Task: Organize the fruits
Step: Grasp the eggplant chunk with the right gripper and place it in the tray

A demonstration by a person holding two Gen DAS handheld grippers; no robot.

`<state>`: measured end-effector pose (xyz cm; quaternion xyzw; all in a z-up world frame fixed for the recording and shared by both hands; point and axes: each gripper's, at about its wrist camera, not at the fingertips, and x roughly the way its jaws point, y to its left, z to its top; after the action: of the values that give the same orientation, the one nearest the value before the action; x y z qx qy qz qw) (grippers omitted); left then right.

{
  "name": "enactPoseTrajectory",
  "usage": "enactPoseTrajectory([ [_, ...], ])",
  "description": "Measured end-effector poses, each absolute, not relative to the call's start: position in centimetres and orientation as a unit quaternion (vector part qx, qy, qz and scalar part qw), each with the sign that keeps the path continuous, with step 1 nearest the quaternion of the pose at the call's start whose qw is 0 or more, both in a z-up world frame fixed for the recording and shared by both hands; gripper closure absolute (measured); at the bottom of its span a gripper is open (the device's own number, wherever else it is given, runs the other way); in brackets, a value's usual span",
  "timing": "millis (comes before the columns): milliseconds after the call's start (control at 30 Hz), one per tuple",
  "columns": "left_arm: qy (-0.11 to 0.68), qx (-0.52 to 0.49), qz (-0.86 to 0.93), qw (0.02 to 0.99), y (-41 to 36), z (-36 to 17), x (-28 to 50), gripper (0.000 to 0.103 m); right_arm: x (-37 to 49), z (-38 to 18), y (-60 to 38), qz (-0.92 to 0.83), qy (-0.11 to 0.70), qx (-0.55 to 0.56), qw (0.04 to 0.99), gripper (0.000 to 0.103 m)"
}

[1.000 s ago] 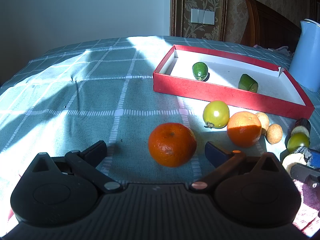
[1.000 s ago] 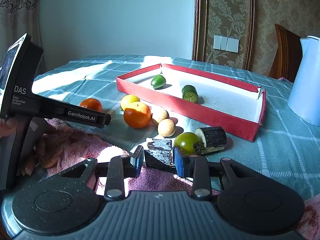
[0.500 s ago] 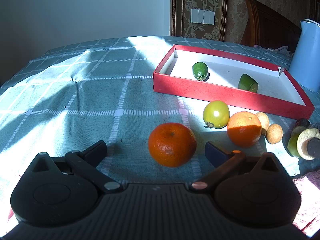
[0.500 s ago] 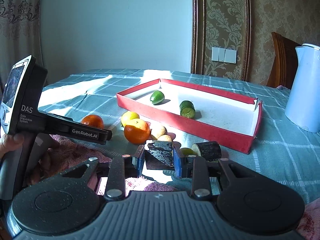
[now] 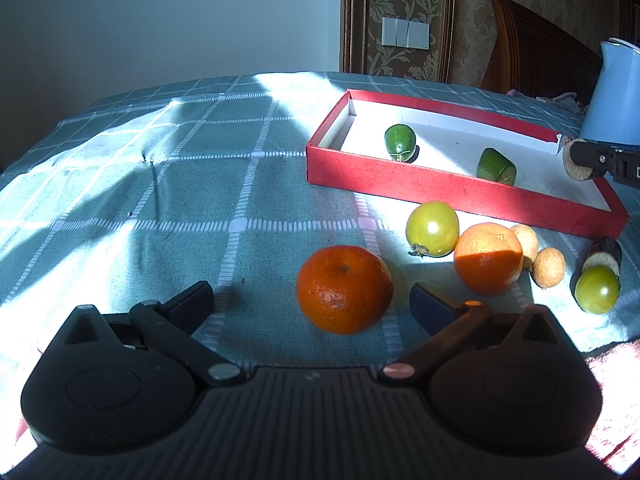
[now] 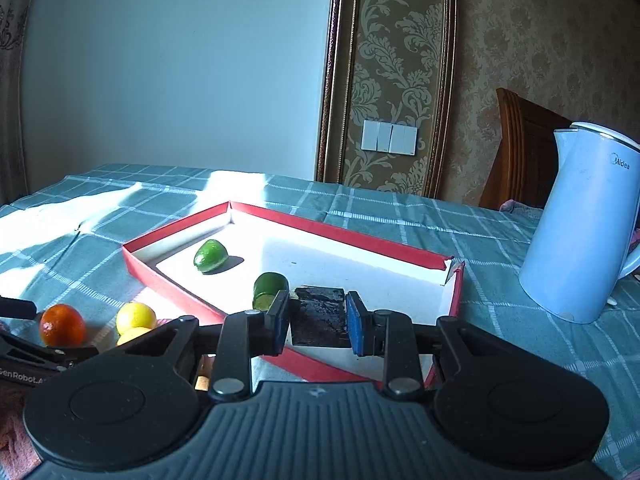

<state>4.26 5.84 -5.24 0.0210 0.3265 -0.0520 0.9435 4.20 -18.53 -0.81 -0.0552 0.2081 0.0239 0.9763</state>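
Right claw [image 6: 318, 322] pinches dark eggplant chunk [image 6: 319, 316] (pale cut end).

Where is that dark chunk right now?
In the right wrist view, the dark chunk is clamped in the right gripper above the red tray, beside a cut green fruit.

Left tongs [image 5: 310, 304]: my matte black pair; ribbed housing between two round pivot domes, each with a faint inset oval.
Left fingers [image 5: 192, 304]: black arms, dark pads, one silver rivet apiece.
Right tongs [image 6: 318, 322]: same black ribbed body with a small centre emblem.
Right pads [image 6: 356, 328]: blue.
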Motion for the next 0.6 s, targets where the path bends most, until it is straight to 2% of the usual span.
enactPoseTrajectory([
  [267,0.326,0.021,-0.052,0.944,5.8,-5.2,4.3,0.0,10.9,-2.7,-19.9,0.001,0.267,-0.047,0.963,0.074],
  [600,0.326,0.021,-0.052,0.944,5.8,-5.2,4.2,0.0,11.8,-3.4,-20.7,0.011,0.288,-0.024,0.957,0.073],
])
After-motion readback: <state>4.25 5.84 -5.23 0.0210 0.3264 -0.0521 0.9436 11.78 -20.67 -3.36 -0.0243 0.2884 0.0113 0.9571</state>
